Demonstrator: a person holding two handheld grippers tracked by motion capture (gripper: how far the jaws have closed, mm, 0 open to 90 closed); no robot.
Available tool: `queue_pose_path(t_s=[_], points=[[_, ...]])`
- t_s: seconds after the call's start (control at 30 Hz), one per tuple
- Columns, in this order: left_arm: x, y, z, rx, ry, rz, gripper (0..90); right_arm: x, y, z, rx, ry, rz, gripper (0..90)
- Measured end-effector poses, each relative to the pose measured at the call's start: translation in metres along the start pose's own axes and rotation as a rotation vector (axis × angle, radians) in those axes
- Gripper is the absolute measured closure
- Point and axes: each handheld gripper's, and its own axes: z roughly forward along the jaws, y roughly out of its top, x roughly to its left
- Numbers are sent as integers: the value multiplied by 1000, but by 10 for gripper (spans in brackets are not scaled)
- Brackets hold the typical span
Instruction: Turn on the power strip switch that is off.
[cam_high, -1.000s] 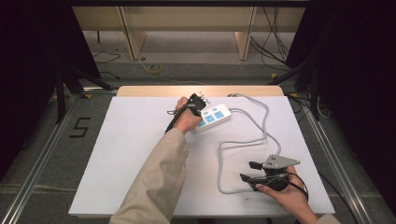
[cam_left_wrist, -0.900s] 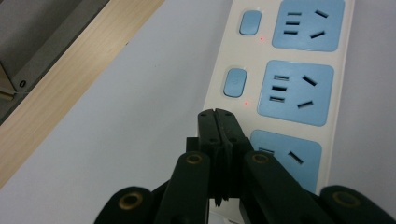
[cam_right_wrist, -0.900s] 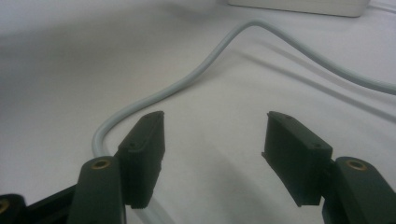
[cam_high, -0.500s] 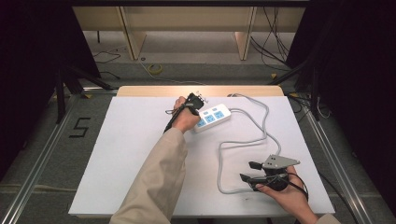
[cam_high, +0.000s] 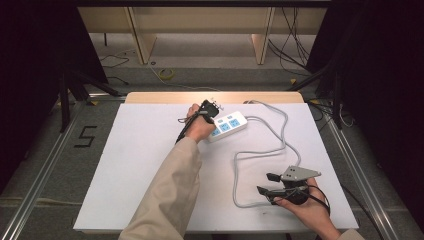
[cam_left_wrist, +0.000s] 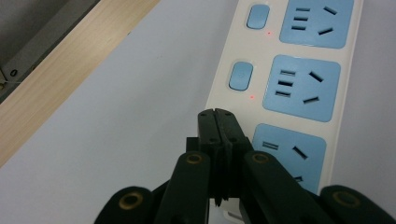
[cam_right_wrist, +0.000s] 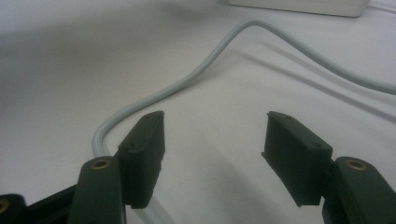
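A: What's nearest the person's edge of the table (cam_high: 125, 165)?

B: The right tool (cam_high: 268, 183), held in the right hand (cam_high: 305, 205) low over the white surface. Its jaws stand spread apart with nothing between them. In the right gripper view the bare white top lies in the gap, and the grey cable (cam_right_wrist: 196, 79) curves past just outside the jaw at the left of that view.

A: Does that cable touch it?

B: It passes right beside that jaw and then under it; whether it touches I cannot tell. In the high view the cable loops on the table from just left of the right tool, runs up and away, and bends back to the far end of the power strip (cam_high: 231, 125).

A: And farther out?

B: The left forearm in a beige sleeve (cam_high: 170, 195) reaches across the middle of the table. The left hand (cam_high: 199, 127) holds the left tool (cam_left_wrist: 217, 114) down at the near end of the power strip, which lies close to the far edge by the wooden border (cam_high: 215, 97).

A: How are those jaws?

B: Pressed together, pinching nothing. In the left gripper view the closed tips sit over the strip's white edge, beside the lowest blue socket (cam_left_wrist: 289, 156). Two blue switches (cam_left_wrist: 241, 75) with small red lights lie beyond them
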Motion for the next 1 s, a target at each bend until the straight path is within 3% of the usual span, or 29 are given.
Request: queue_pose_path(t_s=[0.17,0.73,1.0], points=[[-2,0,1,-3,4,3,900,0,0,0,0,0,-1,390],[0,-1,2,-11,-14,-44,900,1,0,0,1,0,2,390],[0,-2,3,-9,-14,-30,900,1,0,0,0,3,0,390]])
